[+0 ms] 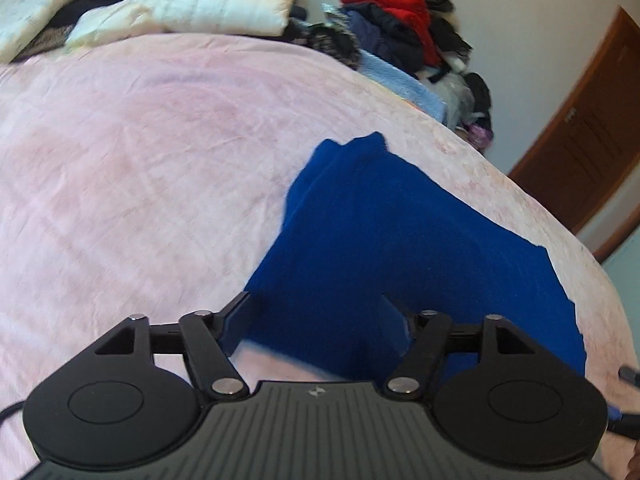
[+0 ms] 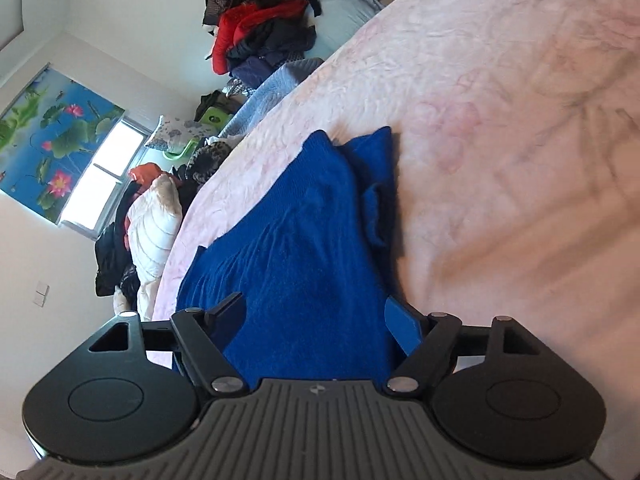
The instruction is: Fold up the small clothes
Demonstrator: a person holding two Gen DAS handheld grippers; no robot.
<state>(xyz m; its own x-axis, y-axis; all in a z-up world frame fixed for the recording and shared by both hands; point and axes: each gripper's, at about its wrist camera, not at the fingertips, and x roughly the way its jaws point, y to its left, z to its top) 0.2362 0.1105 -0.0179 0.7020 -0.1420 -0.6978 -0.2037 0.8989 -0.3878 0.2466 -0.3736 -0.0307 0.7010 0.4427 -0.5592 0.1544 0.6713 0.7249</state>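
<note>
Your left gripper (image 1: 316, 316) hangs low over the near edge of the blue knitted garment (image 1: 384, 240), its two fingers spread wide with the fabric lying between and beneath them; nothing is pinched, and the pink blanket (image 1: 140, 160) shows just under the gap. The garment lies on the bed, running from near your tool away to the far right, its far end bunched into a point.

Your right gripper (image 2: 320, 316) is also spread wide, its fingers sitting on either side of the same blue garment (image 2: 304, 248). The cloth fills the whole gap between them, but you cannot tell whether the pads touch it. In this tilted view the garment stretches away from the tool, with a folded flap along its right side, and the pink blanket (image 2: 500, 120) is on its right.

At the far edge of the bed sit a white quilted jacket (image 1: 224, 0) and a heap of red and dark clothes (image 1: 400, 28). A brown door (image 1: 588, 140) stands at the far right.
</note>
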